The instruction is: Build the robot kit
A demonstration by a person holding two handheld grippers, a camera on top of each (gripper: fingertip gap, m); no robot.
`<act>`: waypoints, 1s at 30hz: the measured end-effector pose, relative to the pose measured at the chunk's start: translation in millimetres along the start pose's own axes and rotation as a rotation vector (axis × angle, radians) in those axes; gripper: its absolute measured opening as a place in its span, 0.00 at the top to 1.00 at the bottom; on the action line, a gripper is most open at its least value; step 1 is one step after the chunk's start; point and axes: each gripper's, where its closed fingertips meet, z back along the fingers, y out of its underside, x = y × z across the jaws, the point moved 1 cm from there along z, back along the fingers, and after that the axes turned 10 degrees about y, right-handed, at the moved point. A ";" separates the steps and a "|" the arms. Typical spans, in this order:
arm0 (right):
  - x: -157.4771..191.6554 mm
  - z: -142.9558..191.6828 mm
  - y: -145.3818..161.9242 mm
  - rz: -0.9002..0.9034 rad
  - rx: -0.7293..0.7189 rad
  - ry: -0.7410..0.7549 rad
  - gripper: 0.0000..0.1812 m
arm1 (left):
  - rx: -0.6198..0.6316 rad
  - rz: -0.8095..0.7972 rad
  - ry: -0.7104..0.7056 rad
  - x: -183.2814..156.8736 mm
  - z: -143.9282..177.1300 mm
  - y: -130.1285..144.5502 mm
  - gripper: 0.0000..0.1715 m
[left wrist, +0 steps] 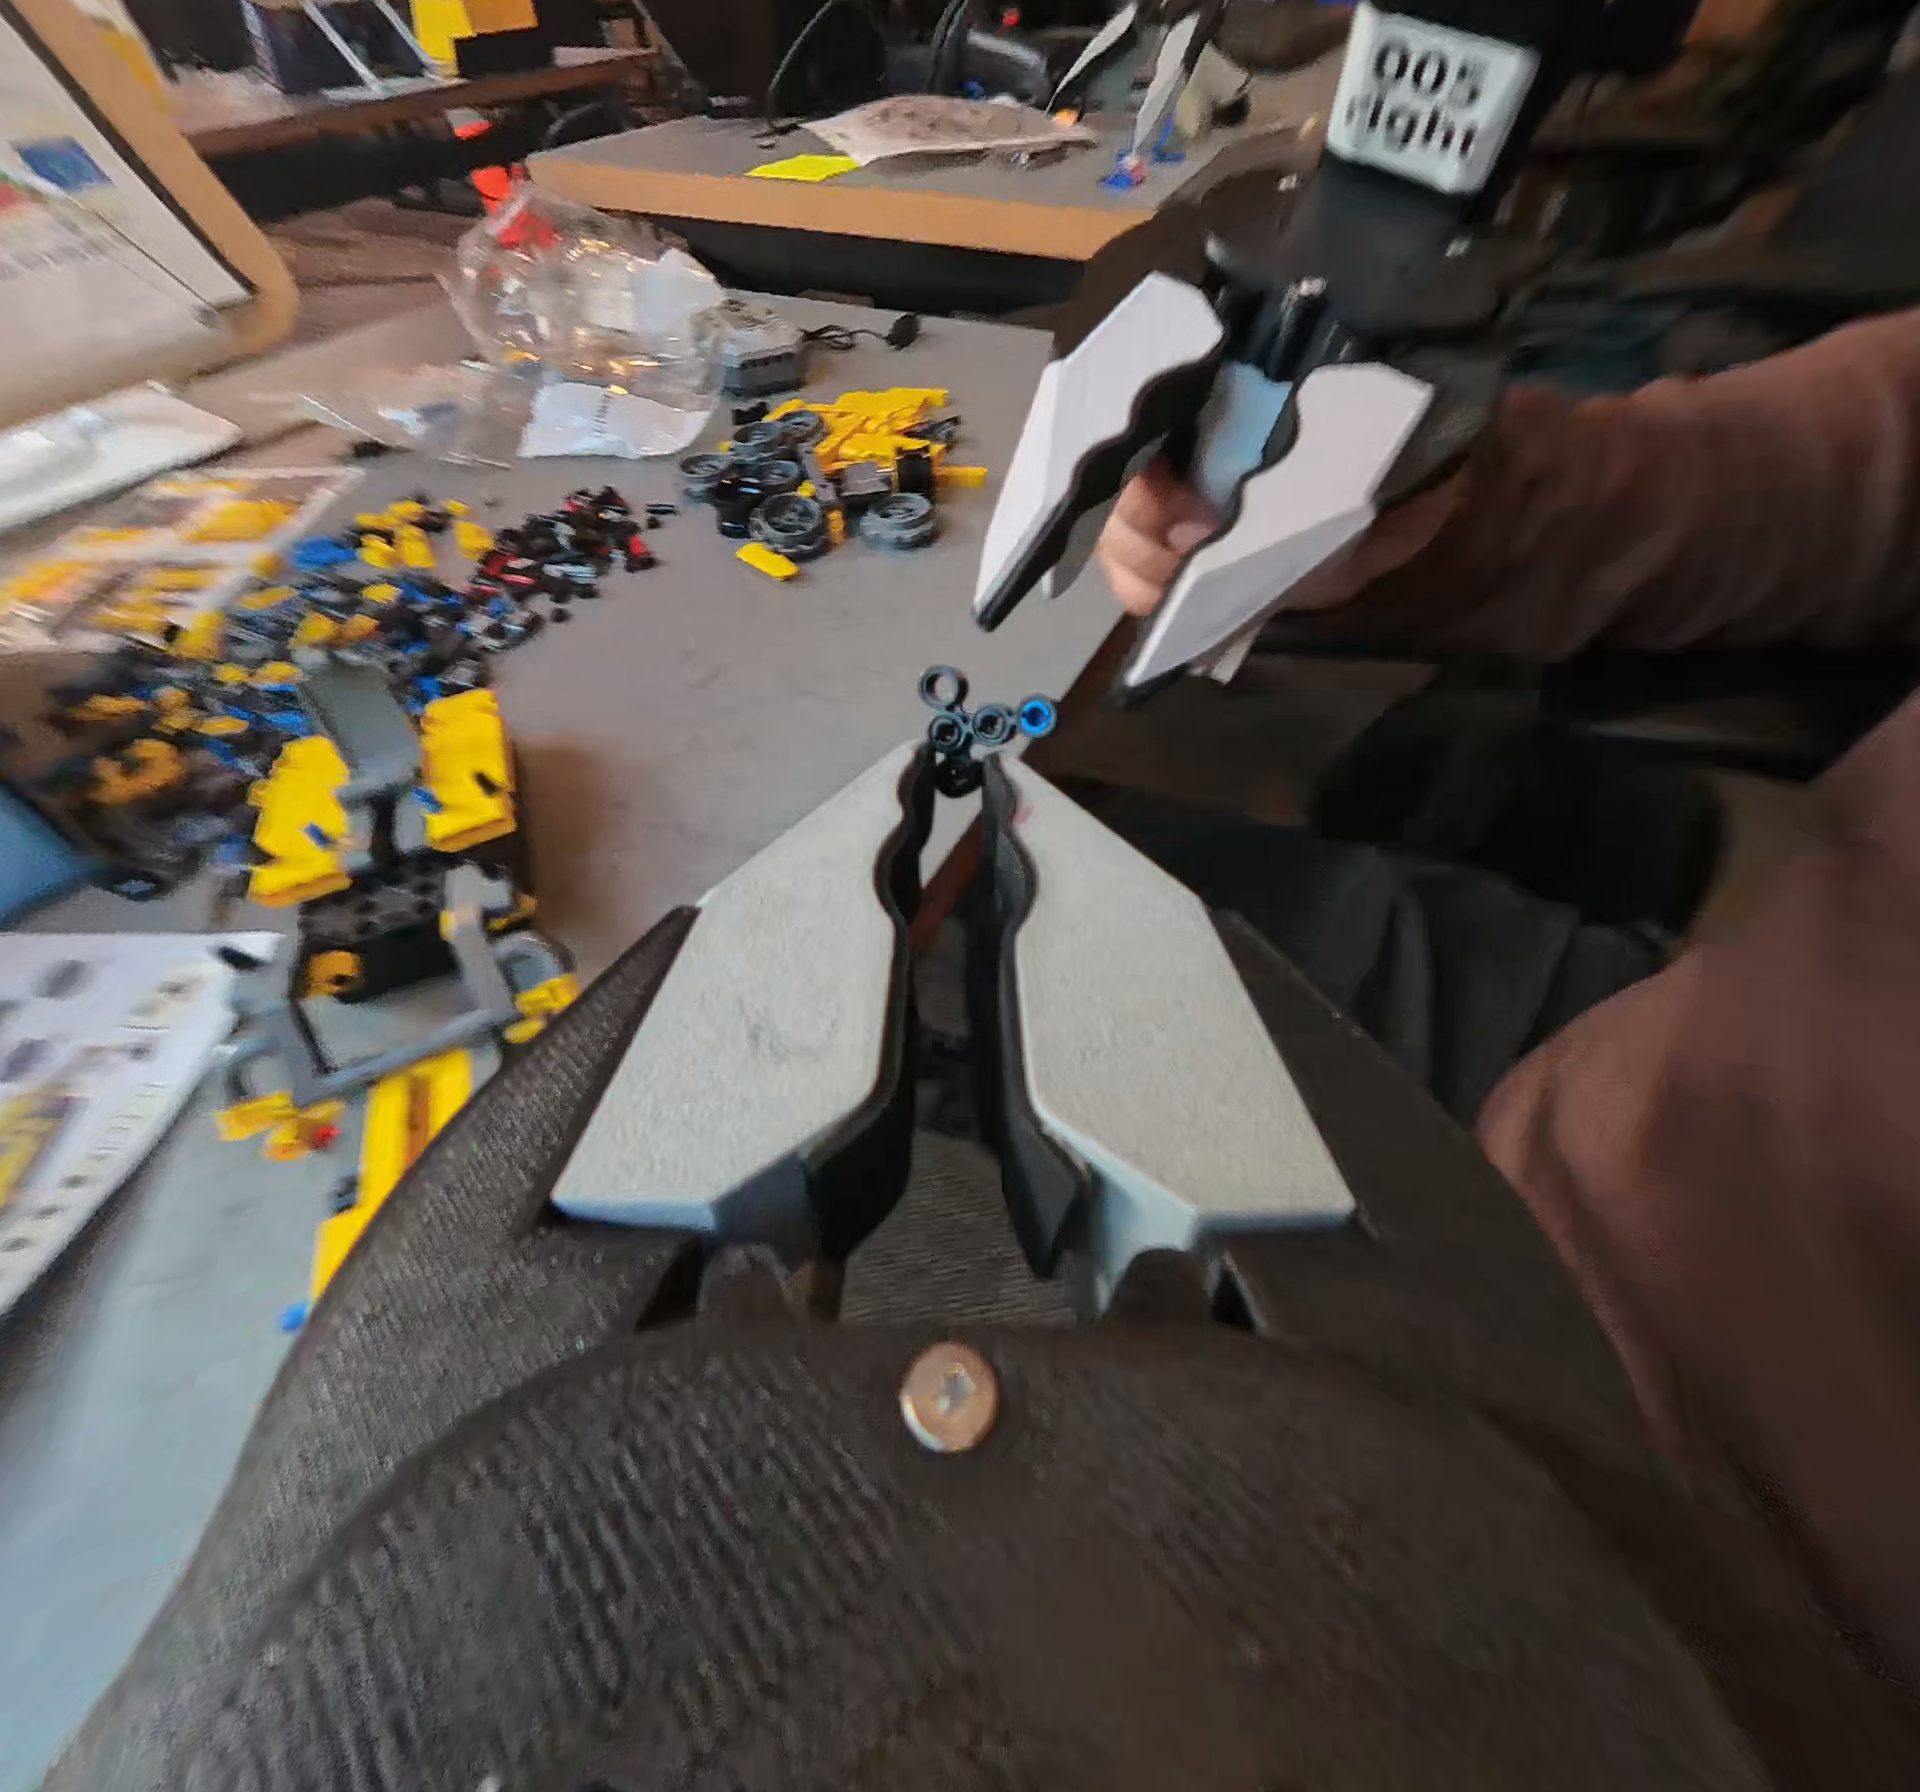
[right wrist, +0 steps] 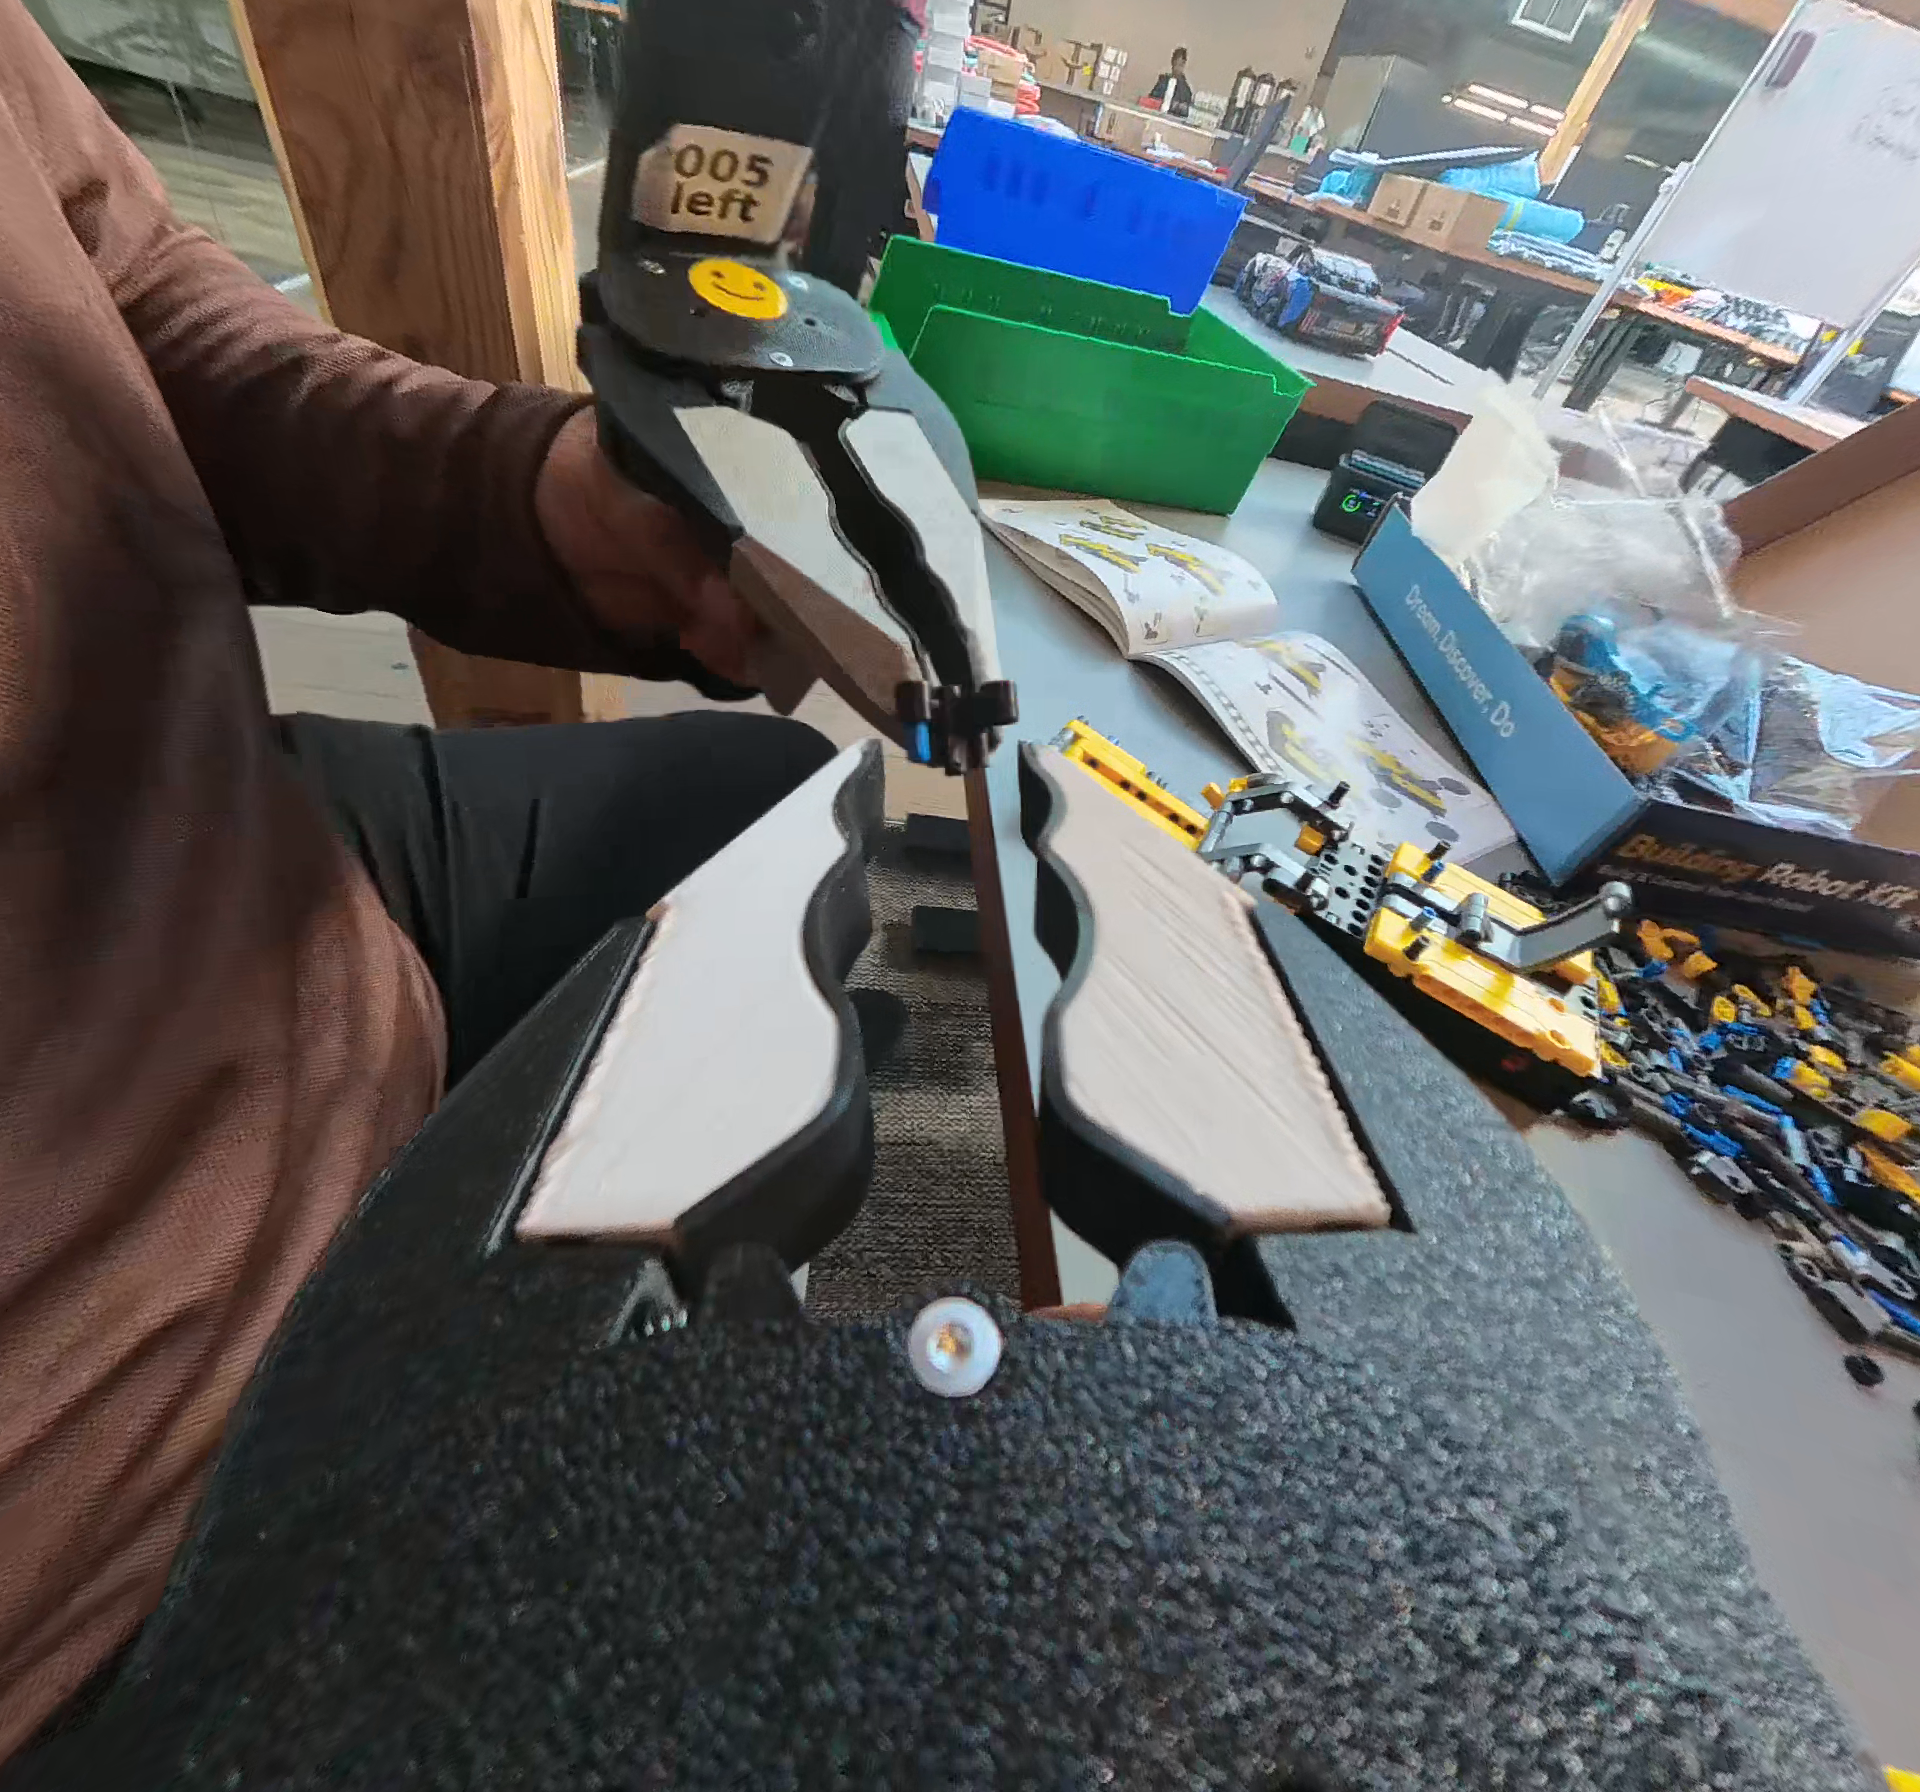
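Note:
My left gripper (left wrist: pixel 956 768) is shut on a small black connector piece (left wrist: pixel 985 722) with a blue pin at one end, held in the air over the table's edge. In the right wrist view the left gripper (right wrist: pixel 951 703) reaches down from the upper left with the same black piece (right wrist: pixel 961 706) pinched at its tips. My right gripper (right wrist: pixel 948 755) is open and empty, its tips just below and on either side of that piece without touching it. In the left wrist view the right gripper (left wrist: pixel 1055 656) hangs open just above and right of the piece.
The grey table (left wrist: pixel 727 662) holds a partly built yellow model (right wrist: pixel 1455 921), loose yellow, black and blue pieces (right wrist: pixel 1766 1119), a heap of wheels (left wrist: pixel 810 485), an open booklet (right wrist: pixel 1195 620), a dark box (right wrist: pixel 1486 703), plastic bags (left wrist: pixel 592 298), and green (right wrist: pixel 1091 392) and blue bins (right wrist: pixel 1081 204). Both grippers' tips are close together, under 4 cm apart.

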 end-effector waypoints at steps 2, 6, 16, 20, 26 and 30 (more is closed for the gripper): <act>-1.1 5.8 -4.2 -0.045 0.000 0.005 0.86 | 0.067 -0.111 -0.057 1.0 -2.7 -1.1 0.96; 6.6 12.6 -0.1 -0.002 0.030 0.070 0.86 | 0.093 -0.210 -0.099 -9.6 -13.6 -3.0 0.96; 45.3 30.7 -3.0 0.104 0.009 0.095 0.87 | -0.203 -0.387 -0.065 -64.5 0.0 -7.9 0.96; 61.1 31.5 -16.4 0.146 -0.020 0.062 0.86 | -0.454 0.119 0.172 -68.3 18.1 -18.5 0.96; 62.3 26.2 -25.2 0.222 0.011 0.122 0.87 | -0.739 0.936 0.617 -60.2 38.3 -19.8 0.97; 70.6 13.4 -29.7 0.274 0.020 0.134 0.91 | -0.762 1.038 0.645 -64.4 34.6 -15.5 0.97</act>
